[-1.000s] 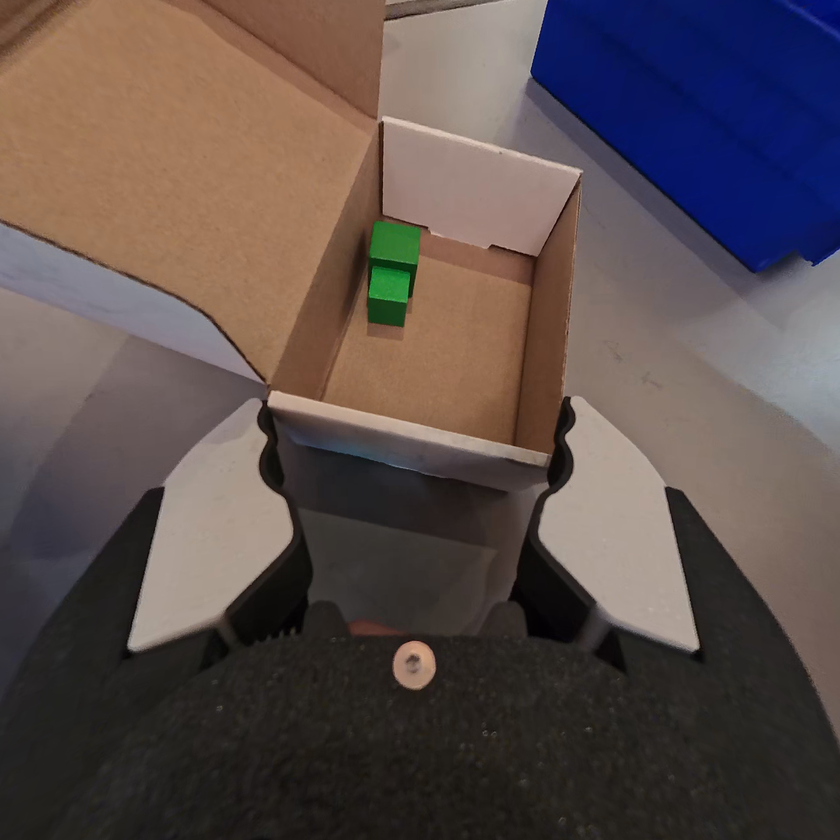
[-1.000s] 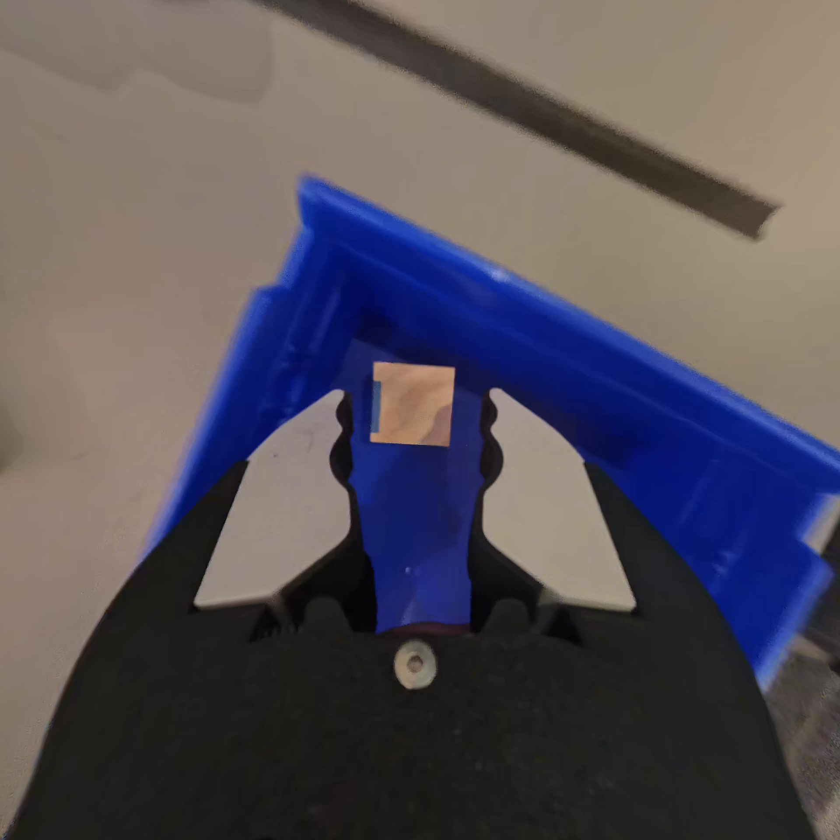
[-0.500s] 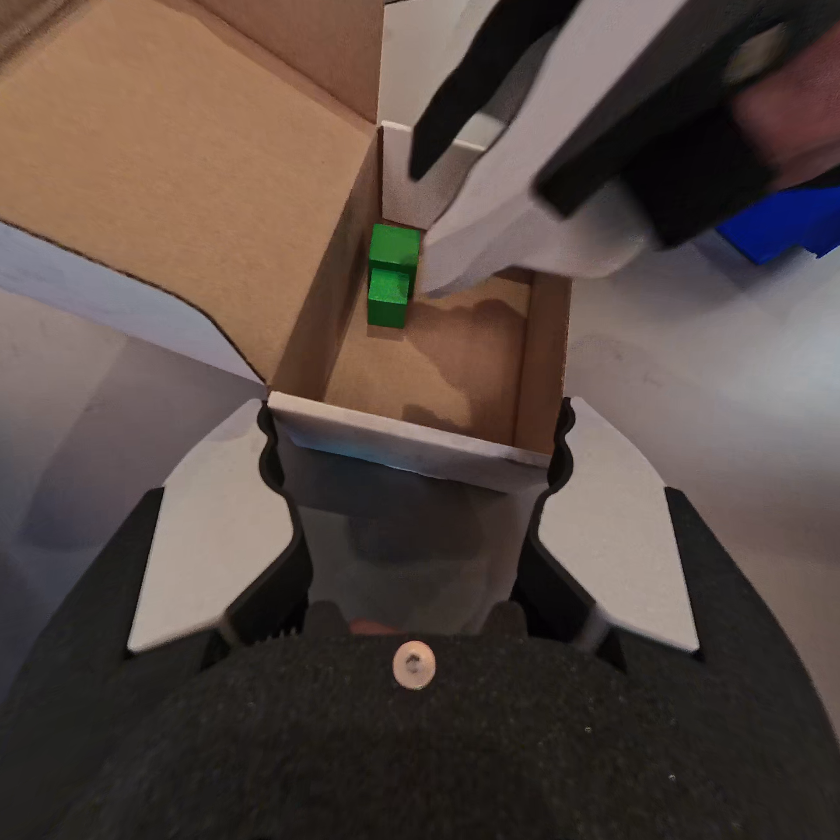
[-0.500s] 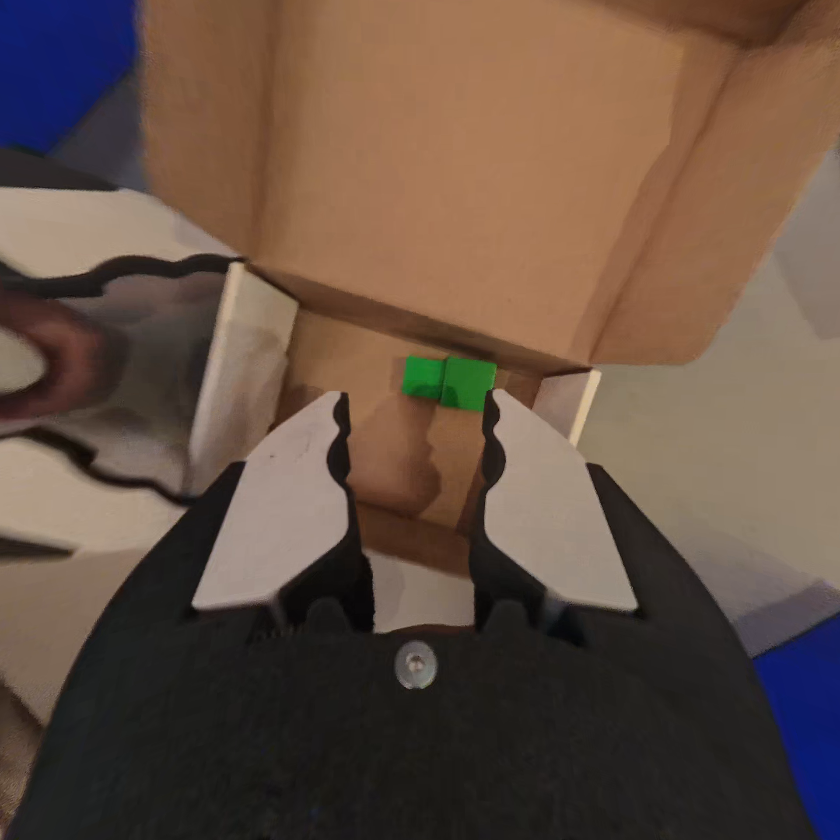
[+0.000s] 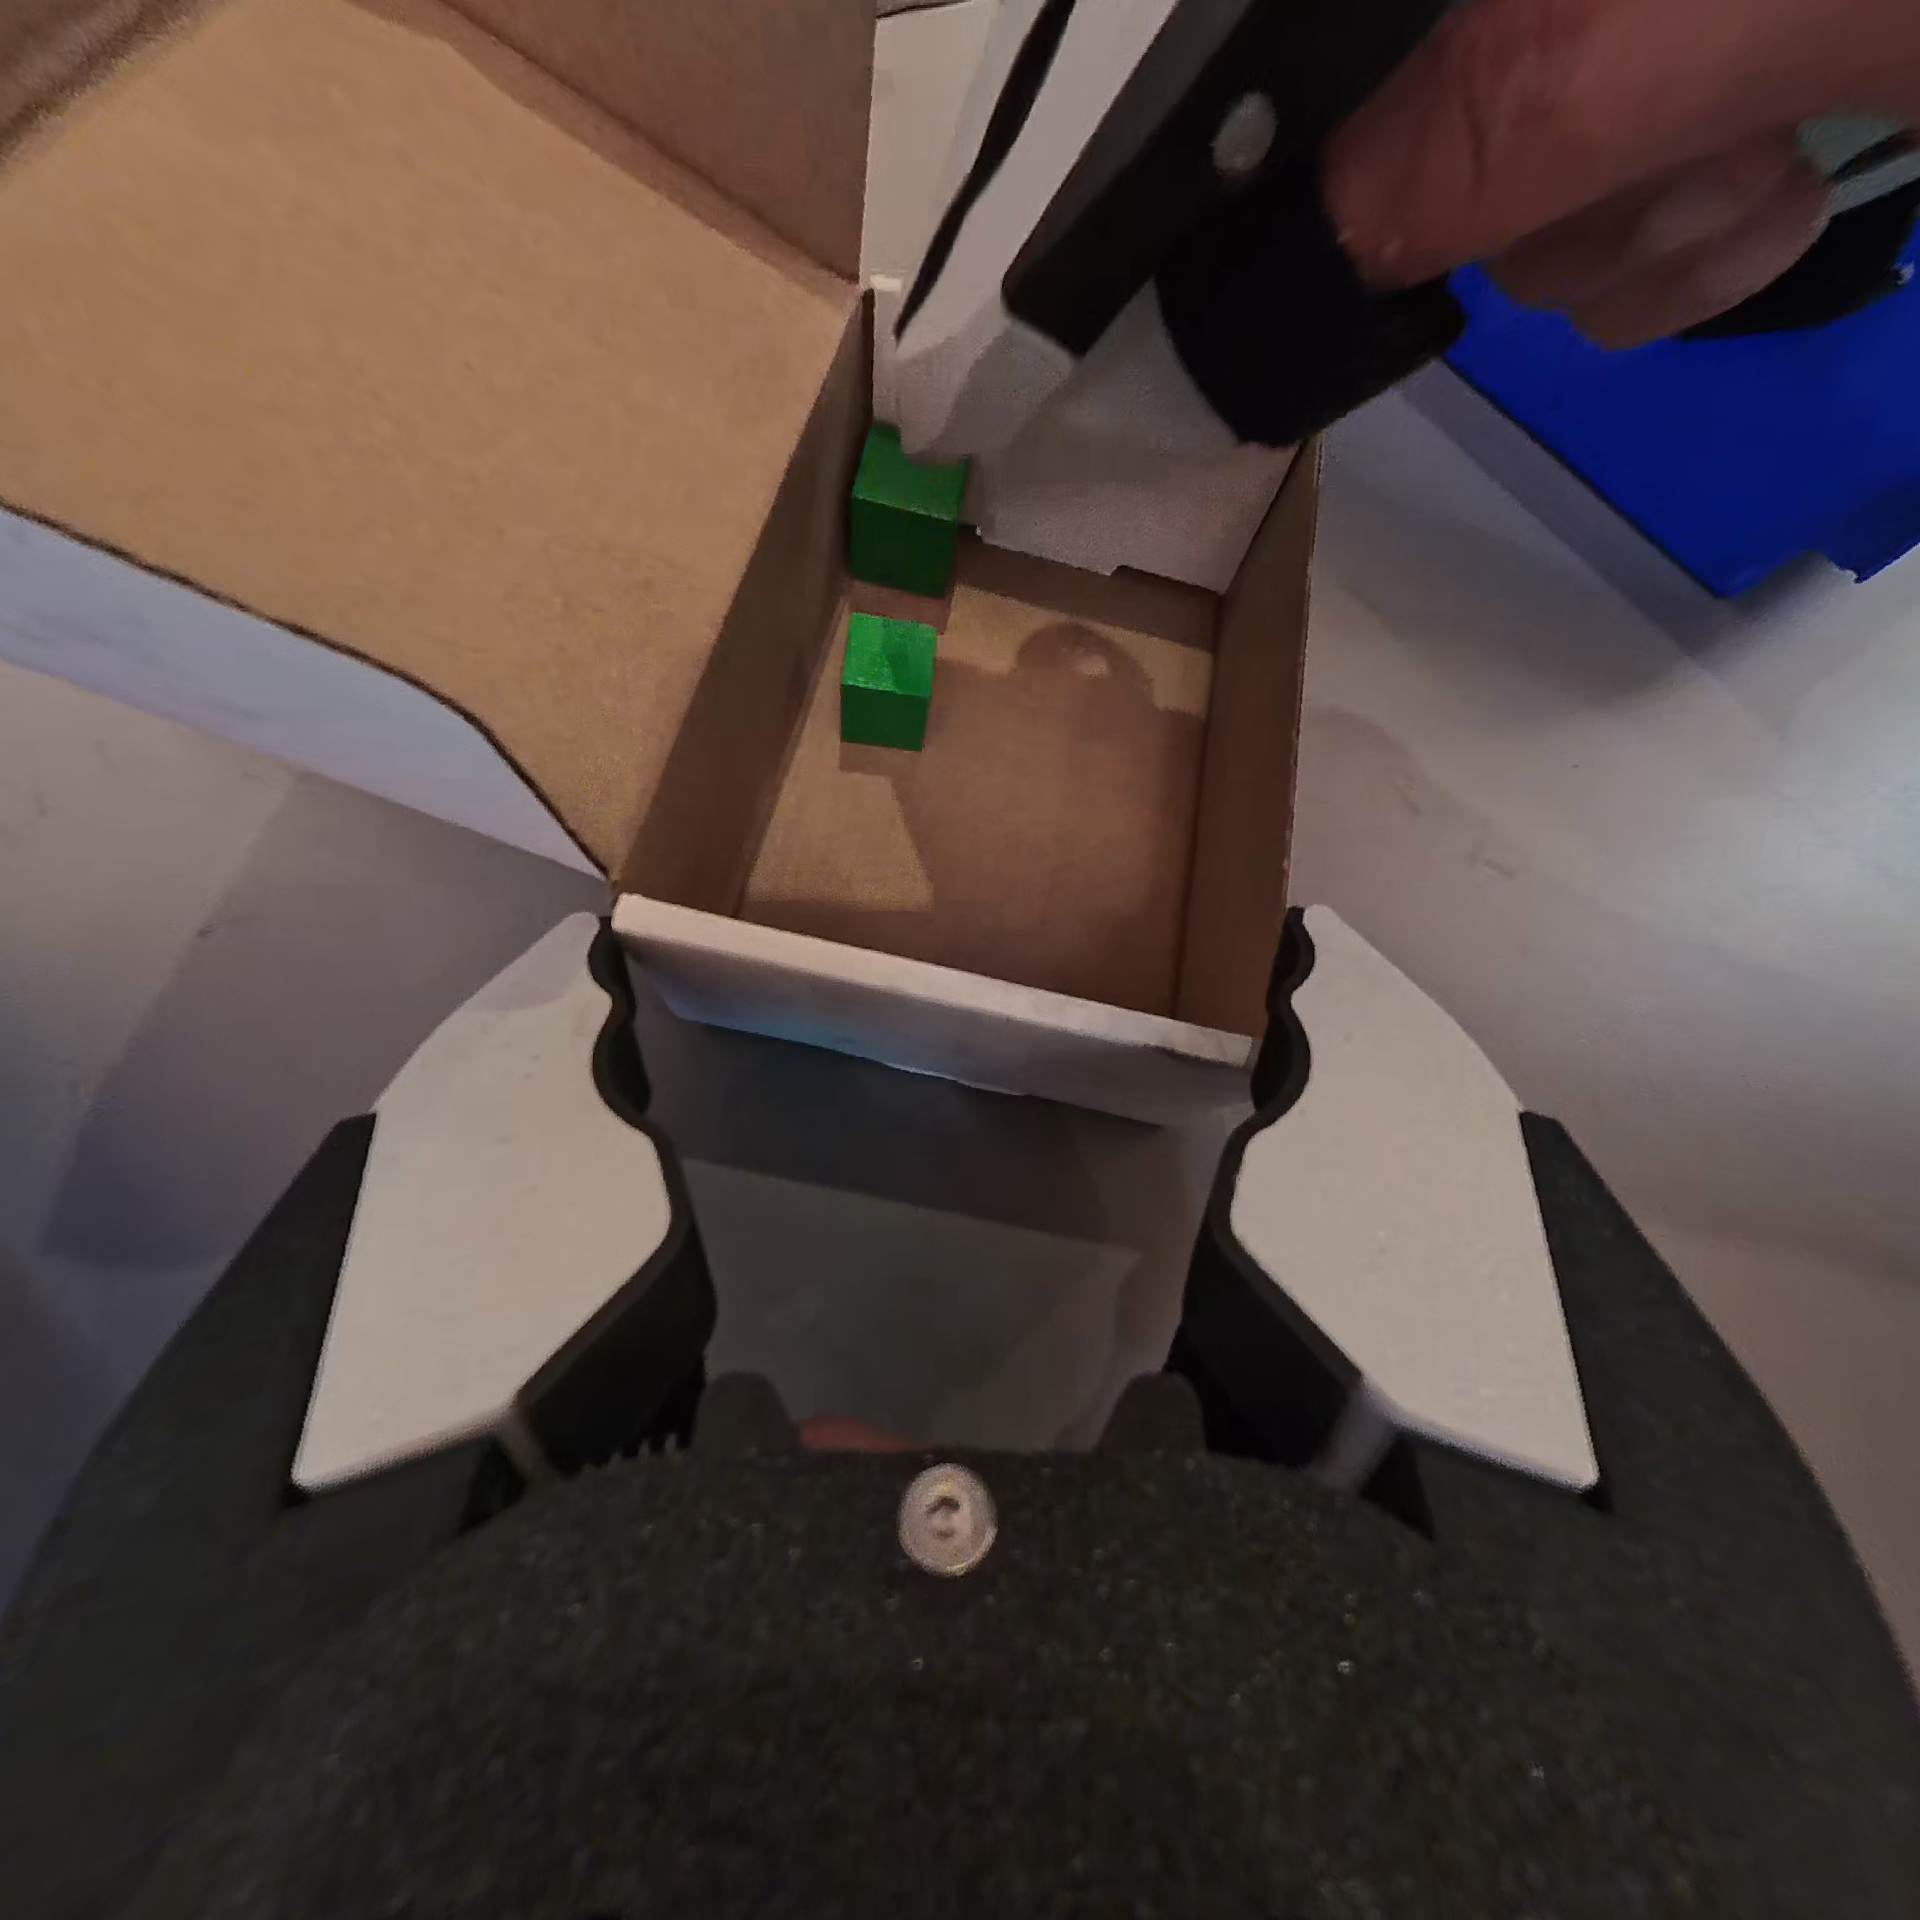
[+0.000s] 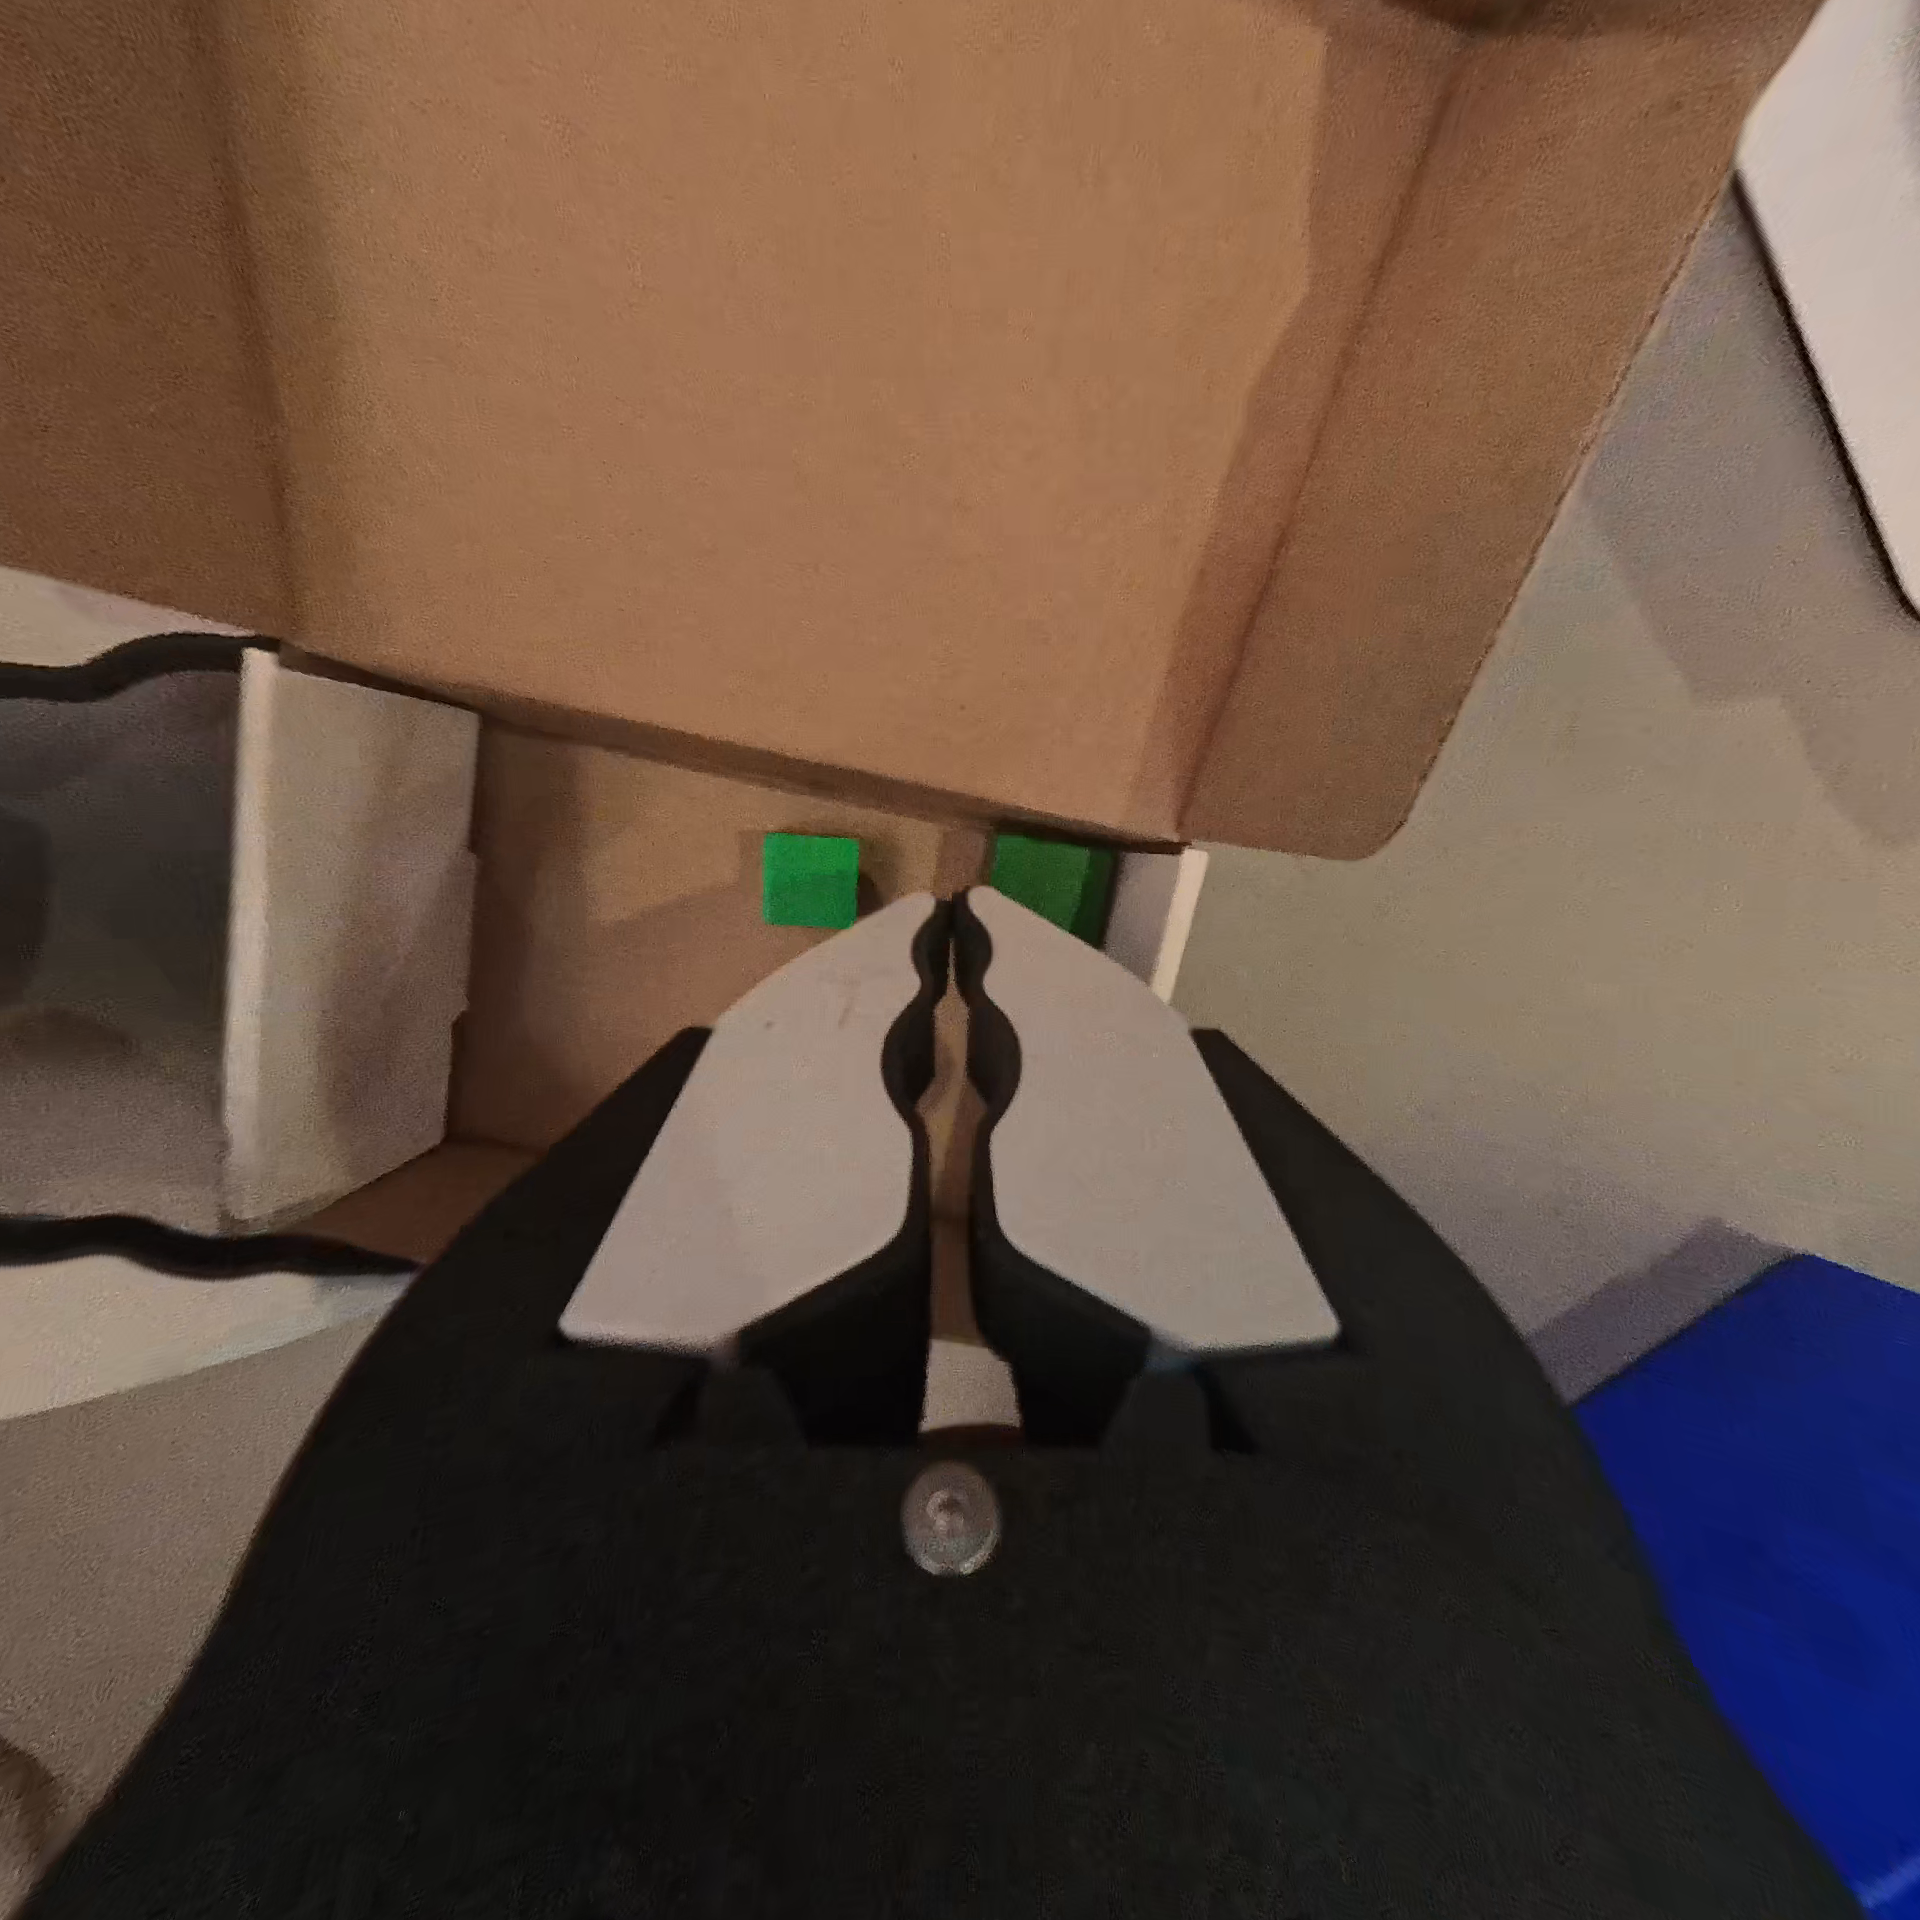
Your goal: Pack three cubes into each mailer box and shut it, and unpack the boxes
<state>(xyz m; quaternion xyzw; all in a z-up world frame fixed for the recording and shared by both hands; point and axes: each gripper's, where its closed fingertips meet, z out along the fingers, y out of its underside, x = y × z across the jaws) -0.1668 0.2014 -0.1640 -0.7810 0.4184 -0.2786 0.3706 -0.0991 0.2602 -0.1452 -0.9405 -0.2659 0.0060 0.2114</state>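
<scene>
An open mailer box [image 5: 935,1013], white outside and brown inside, lies with its lid [image 5: 416,364] folded back to the left. Two green cubes sit along its left wall, a far one [image 5: 904,509] in the corner and a near one [image 5: 888,681], with a gap between them. My left gripper [image 5: 948,961] clamps the box's near end between its fingers. My right gripper [image 5: 930,436] reaches down into the far corner, its tips touching the far cube's top. In the right wrist view the right gripper [image 6: 951,914] is shut and empty, pointing between the two cubes [image 6: 810,881] [image 6: 1049,894].
A blue plastic bin [image 5: 1714,436] stands on the grey table to the right of the box and also shows in the right wrist view [image 6: 1787,1507]. A hand [image 5: 1558,135] holds the right gripper. The raised lid [image 6: 779,416] stands just behind the cubes. Tip to tip, the grippers are about 10 cm apart. From the right gripper's tips to the raised lid [image 6: 779,416] is close to 7 cm.
My right gripper came from over the blue bin into the box and closed. The two cubes, touching before, now stand apart, the far one shifted toward the corner. The left gripper stayed put.
</scene>
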